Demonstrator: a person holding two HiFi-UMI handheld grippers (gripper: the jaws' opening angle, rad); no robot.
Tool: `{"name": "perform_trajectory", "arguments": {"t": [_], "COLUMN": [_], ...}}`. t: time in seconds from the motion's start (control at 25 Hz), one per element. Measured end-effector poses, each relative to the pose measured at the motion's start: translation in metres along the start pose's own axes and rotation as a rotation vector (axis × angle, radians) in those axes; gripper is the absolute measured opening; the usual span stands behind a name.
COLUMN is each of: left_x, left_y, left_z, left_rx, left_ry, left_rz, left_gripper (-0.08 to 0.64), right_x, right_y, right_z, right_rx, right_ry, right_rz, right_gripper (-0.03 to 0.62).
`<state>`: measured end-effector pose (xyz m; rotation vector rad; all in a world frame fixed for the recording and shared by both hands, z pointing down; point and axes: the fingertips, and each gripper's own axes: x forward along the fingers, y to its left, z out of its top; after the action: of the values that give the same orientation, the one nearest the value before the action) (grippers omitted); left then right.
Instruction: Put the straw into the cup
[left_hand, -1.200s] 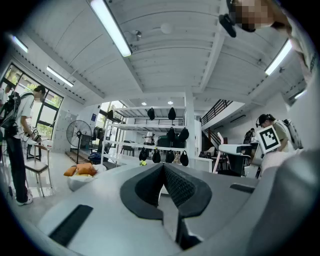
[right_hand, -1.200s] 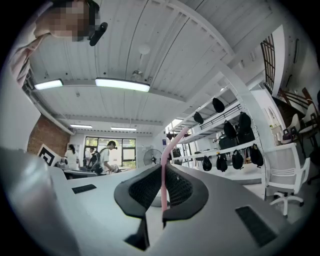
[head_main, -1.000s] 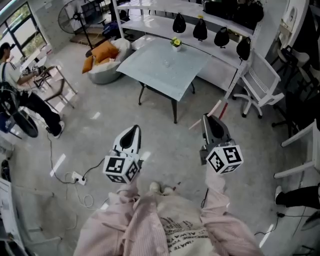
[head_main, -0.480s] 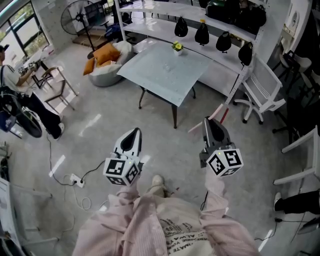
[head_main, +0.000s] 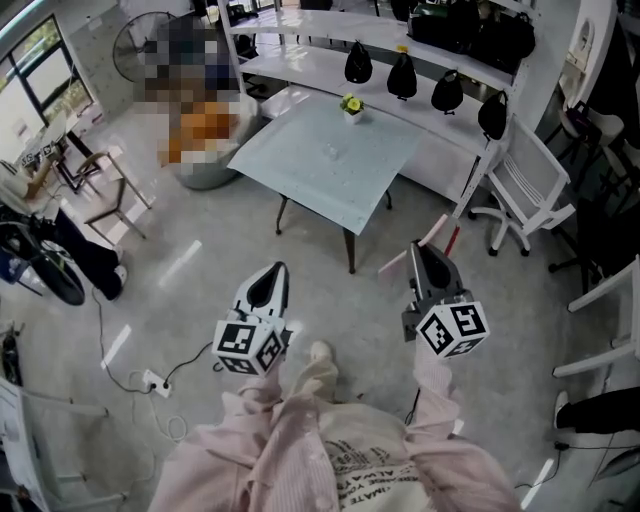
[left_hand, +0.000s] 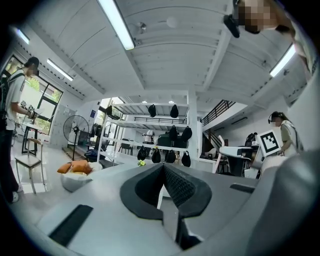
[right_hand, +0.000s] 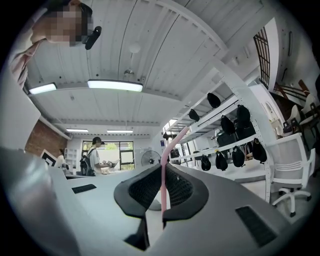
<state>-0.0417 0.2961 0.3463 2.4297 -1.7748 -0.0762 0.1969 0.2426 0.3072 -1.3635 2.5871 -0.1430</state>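
Observation:
My right gripper (head_main: 416, 248) is shut on a pink straw (head_main: 428, 237), which sticks out on both sides of the jaws. In the right gripper view the straw (right_hand: 171, 143) rises between the pads and bends right at its top, with the right gripper (right_hand: 163, 169) closed around it. My left gripper (head_main: 276, 271) is held level beside it, and the left gripper (left_hand: 163, 168) has its jaws together with nothing in them. Ahead stands a glass-topped table (head_main: 300, 160) with a small flower pot (head_main: 351, 105). A faint clear thing (head_main: 333, 152) on the tabletop is too small to identify.
White shelves (head_main: 320, 68) holding black bags (head_main: 401, 72) stand behind the table. A white chair (head_main: 527, 178) is at the right. A cable and power strip (head_main: 152, 380) lie on the floor at the left, near a bicycle wheel (head_main: 45, 268) and a small chair (head_main: 103, 192).
The view has moved forward a little, so the table sits slightly nearer. Both grippers keep their pose and the straw stays in the right one.

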Motion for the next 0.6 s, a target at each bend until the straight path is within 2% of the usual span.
{"name": "perform_trajectory", "arguments": {"t": [0.6], "left_x": [0.147], "left_y": [0.106], "left_z": [0.009], "left_rx": [-0.042], "left_ry": [0.016], "left_rz": [-0.036], "left_gripper": [-0.002], "right_x": [0.154], "right_y": [-0.055], "right_z": [-0.022], "right_rx": [0.018], "right_ry": [0.027], "right_rz": [-0.057], "right_gripper": [0.017]}}
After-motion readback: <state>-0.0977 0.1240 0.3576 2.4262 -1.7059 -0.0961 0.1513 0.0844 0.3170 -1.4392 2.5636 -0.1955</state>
